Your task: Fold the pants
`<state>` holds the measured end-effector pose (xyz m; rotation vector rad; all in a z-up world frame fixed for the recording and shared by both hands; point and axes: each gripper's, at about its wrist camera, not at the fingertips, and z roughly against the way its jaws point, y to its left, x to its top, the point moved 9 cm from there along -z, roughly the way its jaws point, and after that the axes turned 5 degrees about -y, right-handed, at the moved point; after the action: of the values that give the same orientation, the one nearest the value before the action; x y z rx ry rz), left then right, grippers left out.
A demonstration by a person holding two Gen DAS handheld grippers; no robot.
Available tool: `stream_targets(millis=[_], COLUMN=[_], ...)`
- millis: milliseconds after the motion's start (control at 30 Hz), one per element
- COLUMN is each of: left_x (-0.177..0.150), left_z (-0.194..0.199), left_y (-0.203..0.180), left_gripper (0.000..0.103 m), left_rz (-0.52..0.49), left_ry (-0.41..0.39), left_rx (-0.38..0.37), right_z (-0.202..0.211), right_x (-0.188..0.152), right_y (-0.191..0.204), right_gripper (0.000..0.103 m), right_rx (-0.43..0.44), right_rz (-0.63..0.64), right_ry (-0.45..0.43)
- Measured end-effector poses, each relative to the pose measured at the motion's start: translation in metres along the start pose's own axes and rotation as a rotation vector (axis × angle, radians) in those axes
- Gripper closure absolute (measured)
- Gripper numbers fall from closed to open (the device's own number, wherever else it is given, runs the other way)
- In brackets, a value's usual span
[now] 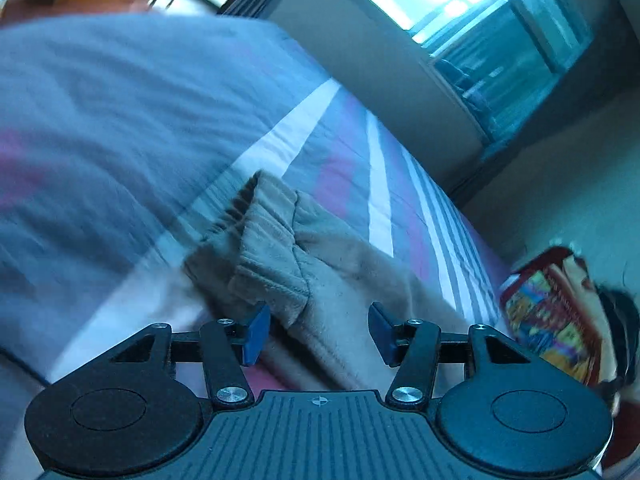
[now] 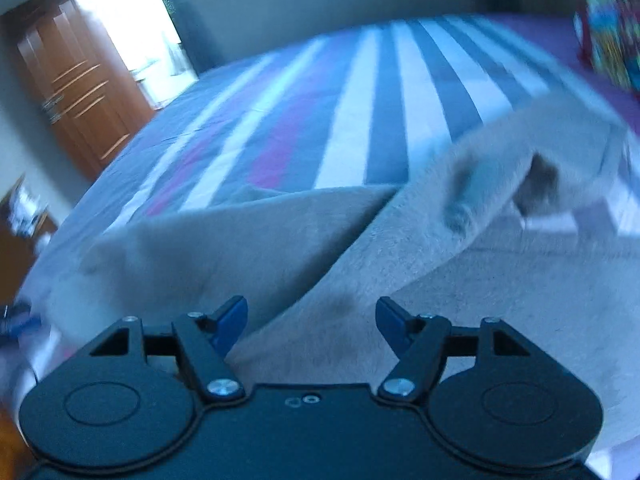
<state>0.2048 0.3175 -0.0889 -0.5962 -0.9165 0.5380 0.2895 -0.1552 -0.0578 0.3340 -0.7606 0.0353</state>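
Pants (image 1: 320, 276) lie on the striped bed (image 1: 348, 168), beige and fleecy, filling the lower middle of both views. In the left wrist view the ribbed cuffs (image 1: 268, 248) sit bunched just above my left tool (image 1: 318, 330), which is spread wide and grips nothing; the cloth passes beneath the gap. My right tool (image 2: 312, 326) is likewise released, poised over a diagonal fold edge where one layer of the pants (image 2: 360, 264) overlaps another; to the right, part of the cloth is humped up off the bed, blurred.

Risks, as I judge them: both views are smeared, so I could close on the wrong layer, or pinch the bedsheet along with the fleece and drag it. The bunched cuffs may slip apart if I catch only one. A colourful box (image 1: 556, 316) sits near the right edge; a wide swing could knock it.
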Motion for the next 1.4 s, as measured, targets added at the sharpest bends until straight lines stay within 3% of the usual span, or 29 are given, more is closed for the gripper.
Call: stream_targets(millis=[133,167,200,267,300,367,433,533,600,633,700,767,833,900,967,1000,1033,1067,1167,1267,1400], left_x=[-0.001,-0.005,-0.005,-0.004,-0.001,0.008,0.023,0.047,0.049,0.041,0.015,0.008,0.009,0.008,0.005,0.002,-0.003,-0.008,-0.024,-0.034,-0.034], left_z=[-0.016,-0.016,-0.019,-0.026,-0.027,-0.035,-0.032,-0.025,-0.027,-0.033,-0.046,-0.042,-0.037,-0.029,-0.015,-0.008,-0.006,-0.008,-0.027,-0.041,-0.044], left_y=[0.004,0.003,0.005,0.006,0.006,0.002,-0.007,-0.017,-0.013,-0.006,0.013,0.014,0.010,0.003,-0.012,-0.017,-0.020,-0.019,-0.007,0.007,0.008], left_gripper=[0.049,0.058,0.066,0.077,0.079,0.081,0.082,0.082,0.082,0.082,0.082,0.082,0.082,0.081,0.080,0.075,0.062,0.057,0.056,0.046,0.045], left_rz=[0.026,0.022,0.022,0.025,0.013,-0.007,-0.029,-0.072,-0.105,-0.137,-0.225,-0.230,-0.212,-0.200,-0.225,-0.235,-0.242,-0.245,-0.244,-0.180,-0.191], left_ry=[0.042,0.041,0.041,0.034,0.028,0.010,-0.024,-0.059,-0.017,0.037,0.149,0.127,0.095,0.056,-0.003,-0.028,-0.029,-0.013,0.055,0.070,0.072], left_rx=[0.046,0.056,0.066,0.071,0.072,0.065,0.041,0.018,0.038,0.088,0.209,0.220,0.228,0.249,0.263,0.265,0.271,0.286,0.375,0.388,0.399], right_z=[-0.043,-0.049,-0.053,-0.054,-0.052,-0.046,-0.025,0.021,0.044,0.047,0.027,-0.009,-0.007,-0.004,0.010,0.023,0.035,0.043,0.034,-0.002,-0.047], right_x=[0.004,0.003,0.002,0.004,0.005,0.007,0.011,0.007,-0.009,-0.022,-0.051,-0.083,-0.082,-0.078,-0.067,-0.061,-0.055,-0.046,-0.016,-0.001,-0.003], right_y=[-0.021,-0.026,-0.029,-0.031,-0.031,-0.034,-0.033,-0.016,-0.004,0.000,-0.004,-0.018,-0.020,-0.018,-0.018,-0.018,-0.016,-0.017,-0.023,-0.033,-0.056], right_gripper=[0.026,0.029,0.036,0.064,0.083,0.091,0.092,0.092,0.092,0.092,0.092,0.090,0.088,0.079,0.057,0.035,0.020,0.020,0.025,0.028,0.032], right_rx=[-0.055,-0.076,-0.086,-0.080,-0.060,-0.023,0.023,0.102,0.136,0.130,0.078,0.036,0.038,0.024,-0.010,-0.024,-0.025,-0.032,-0.120,-0.240,-0.324], right_rz=[-0.138,-0.148,-0.149,-0.131,-0.132,-0.146,-0.140,-0.083,-0.036,-0.007,0.004,-0.041,-0.045,-0.028,-0.020,-0.023,-0.021,-0.012,0.046,0.110,0.127], right_ry=[0.100,0.118,0.122,0.103,0.099,0.068,-0.012,-0.162,-0.232,-0.241,-0.181,-0.024,-0.057,-0.053,-0.091,-0.136,-0.184,-0.217,-0.213,-0.095,0.050])
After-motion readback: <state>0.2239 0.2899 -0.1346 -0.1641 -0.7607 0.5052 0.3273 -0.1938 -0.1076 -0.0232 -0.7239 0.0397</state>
